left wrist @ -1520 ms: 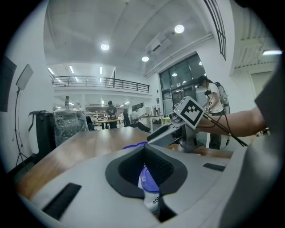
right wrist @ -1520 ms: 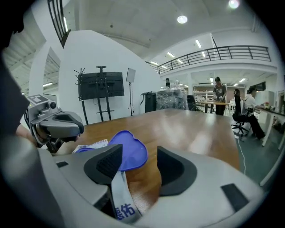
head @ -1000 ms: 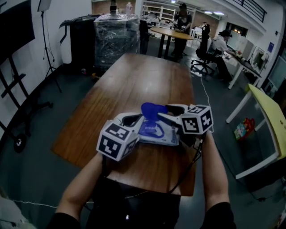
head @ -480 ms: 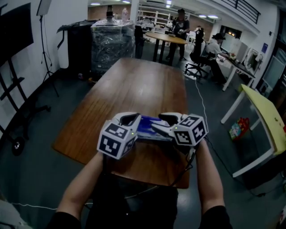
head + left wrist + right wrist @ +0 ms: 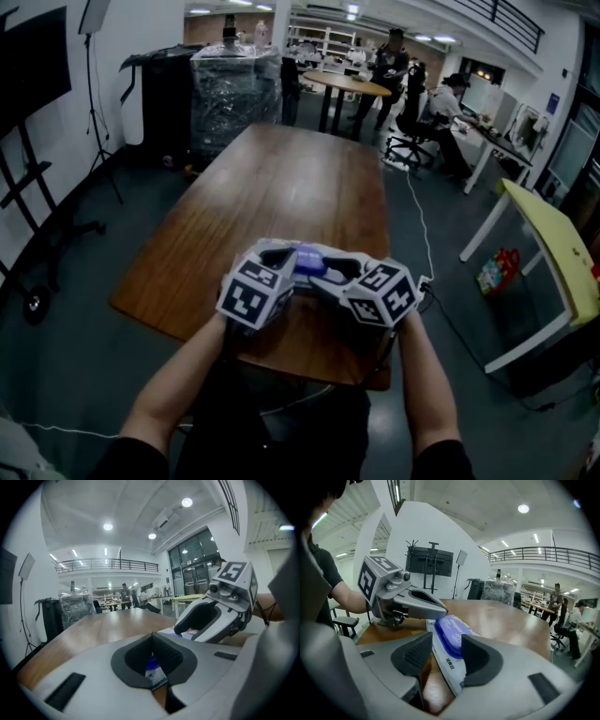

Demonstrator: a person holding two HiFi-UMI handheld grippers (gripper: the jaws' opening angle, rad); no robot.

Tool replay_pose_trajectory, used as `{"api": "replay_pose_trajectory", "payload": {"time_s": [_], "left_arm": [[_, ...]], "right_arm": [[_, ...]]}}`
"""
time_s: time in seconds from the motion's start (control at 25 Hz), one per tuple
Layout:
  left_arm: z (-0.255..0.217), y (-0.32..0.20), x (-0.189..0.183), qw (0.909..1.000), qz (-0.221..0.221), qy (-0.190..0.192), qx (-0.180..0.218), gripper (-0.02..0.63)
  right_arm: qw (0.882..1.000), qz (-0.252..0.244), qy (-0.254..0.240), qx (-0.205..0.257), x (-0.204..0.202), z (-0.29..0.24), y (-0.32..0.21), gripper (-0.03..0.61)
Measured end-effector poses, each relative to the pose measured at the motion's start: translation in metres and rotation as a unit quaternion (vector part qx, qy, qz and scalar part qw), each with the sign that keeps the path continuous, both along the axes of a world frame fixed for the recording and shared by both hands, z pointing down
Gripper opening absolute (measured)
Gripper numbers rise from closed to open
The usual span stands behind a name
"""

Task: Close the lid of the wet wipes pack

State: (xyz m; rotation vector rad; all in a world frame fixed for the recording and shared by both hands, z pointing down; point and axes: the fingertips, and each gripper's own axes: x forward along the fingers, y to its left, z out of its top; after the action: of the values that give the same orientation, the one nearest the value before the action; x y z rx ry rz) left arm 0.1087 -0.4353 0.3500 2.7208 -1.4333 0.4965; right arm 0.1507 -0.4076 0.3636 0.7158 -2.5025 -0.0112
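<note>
Nearest the camera, the person's two bare forearms (image 5: pixel 173 394) reach out over the near edge of the long brown wooden bench (image 5: pixel 281 178), each ending in a white gripper with a cube of black and white square markers. The left gripper (image 5: pixel 152 639) has its dark ribbed pads drawn together on one end of the white and blue plastic wet wipes pack (image 5: pixel 451 663), a strip of the printed wrapper pinched between them. The right gripper (image 5: pixel 446 641) sits just beside it at the other end. Its jaws have just been closing, yet they stand apart, one on either side of the pack and neither pad pressing on it. The pack lies at the near end of the bench between the two grippers. Its blue oval lid (image 5: pixel 446 631) lies down flat on the wrapper.

Past the grippers the bench top runs away bare. Beyond its far end stands a bulky stack wrapped in clear film (image 5: pixel 234 89). Farther back is a round wooden table (image 5: pixel 347 84) with a standing person (image 5: pixel 392 66) just behind it. A yellow-green table (image 5: pixel 553 244) stands off to the right
</note>
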Motion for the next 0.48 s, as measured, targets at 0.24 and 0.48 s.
{"api": "replay_pose_trajectory", "payload": {"time_s": [0.24,0.48], "left_arm": [[0.018,-0.003,-0.003,0.9993,0.000,-0.024,-0.029,0.006],[0.026,-0.004,-0.005,0.9985,0.000,-0.039,-0.038,0.005]], "right_arm": [[0.999,0.002,-0.037,-0.005,-0.002,-0.008,0.003,0.181],[0.998,0.039,-0.044,0.027,-0.002,-0.016,-0.011,0.036]]}}
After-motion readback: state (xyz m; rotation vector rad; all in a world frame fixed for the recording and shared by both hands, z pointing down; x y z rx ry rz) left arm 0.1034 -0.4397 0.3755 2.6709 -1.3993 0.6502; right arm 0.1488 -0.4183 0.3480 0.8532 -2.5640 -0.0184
